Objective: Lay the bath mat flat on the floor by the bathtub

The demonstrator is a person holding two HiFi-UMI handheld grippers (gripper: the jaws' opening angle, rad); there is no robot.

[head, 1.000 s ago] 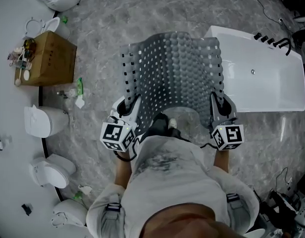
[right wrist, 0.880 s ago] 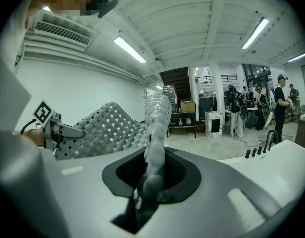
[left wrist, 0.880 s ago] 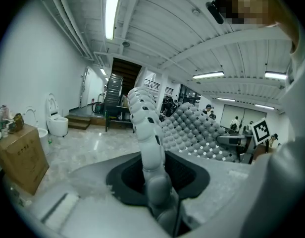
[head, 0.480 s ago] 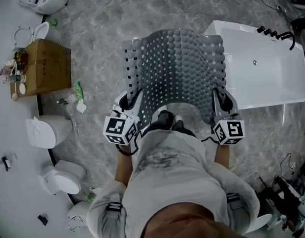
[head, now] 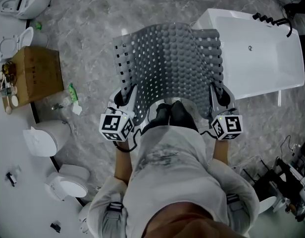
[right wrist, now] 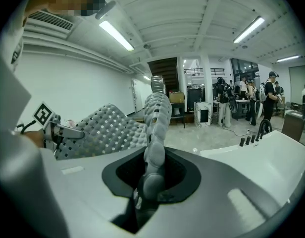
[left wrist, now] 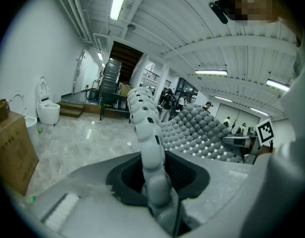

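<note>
Grey studded, holed rubber bath mat [head: 170,58] arches above the floor at 12 o'clock. It looks soft and floppy, best held by its corners. Closed brown cardboard box [head: 36,78] at 9 o'clock has small items at its edge. Left gripper [head: 127,99] and right gripper [head: 215,95] each pinch a near corner. White bathtub [head: 264,68] at 2 o'clock shows only its drain.

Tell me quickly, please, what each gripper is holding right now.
Left gripper: shut on the bath mat, at its left edge.
Right gripper: shut on the bath mat, at its right edge.
</note>
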